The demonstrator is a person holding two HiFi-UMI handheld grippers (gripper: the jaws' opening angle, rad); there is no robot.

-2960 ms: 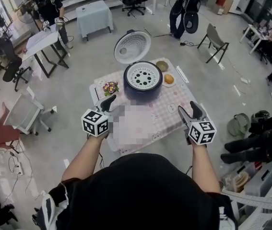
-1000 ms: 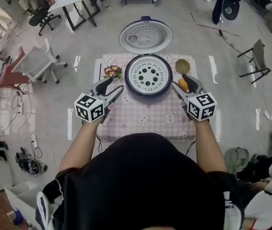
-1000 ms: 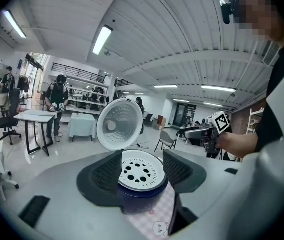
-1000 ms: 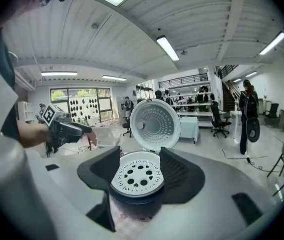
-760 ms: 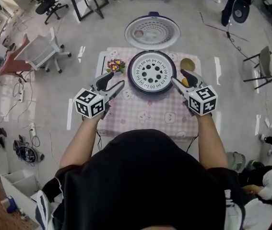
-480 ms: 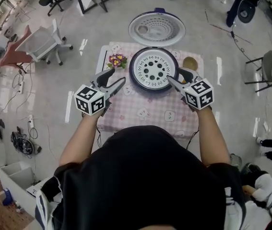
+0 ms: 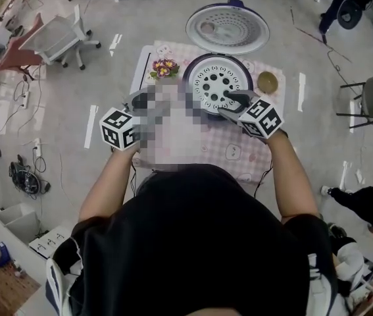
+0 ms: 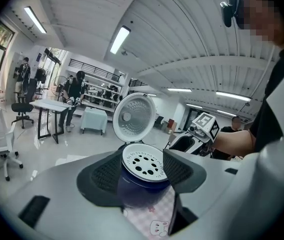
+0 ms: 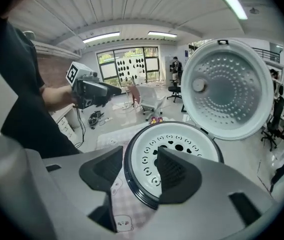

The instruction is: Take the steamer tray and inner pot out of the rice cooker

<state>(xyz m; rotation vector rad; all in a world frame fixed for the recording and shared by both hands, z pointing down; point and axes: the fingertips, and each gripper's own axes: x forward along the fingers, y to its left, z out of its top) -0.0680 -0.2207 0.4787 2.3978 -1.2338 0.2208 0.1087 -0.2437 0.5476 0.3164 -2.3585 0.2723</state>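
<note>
Movement is seen in the right gripper [image 7: 229, 103]: held beside the rice cooker [image 8: 141, 190] half a second ago, it has been brought over the near rim. Its jaws have just been narrowed slightly, yet are kept apart, one outside the rim and the other above the steamer tray [image 7: 220, 83], with nothing pressed. The tray, white, round and pierced with holes, is seated in the open dark-blue cooker on the checked tablecloth [image 7: 232, 155]. The left gripper [image 8: 143, 170] is held wide and empty, apart from the cooker.
</note>
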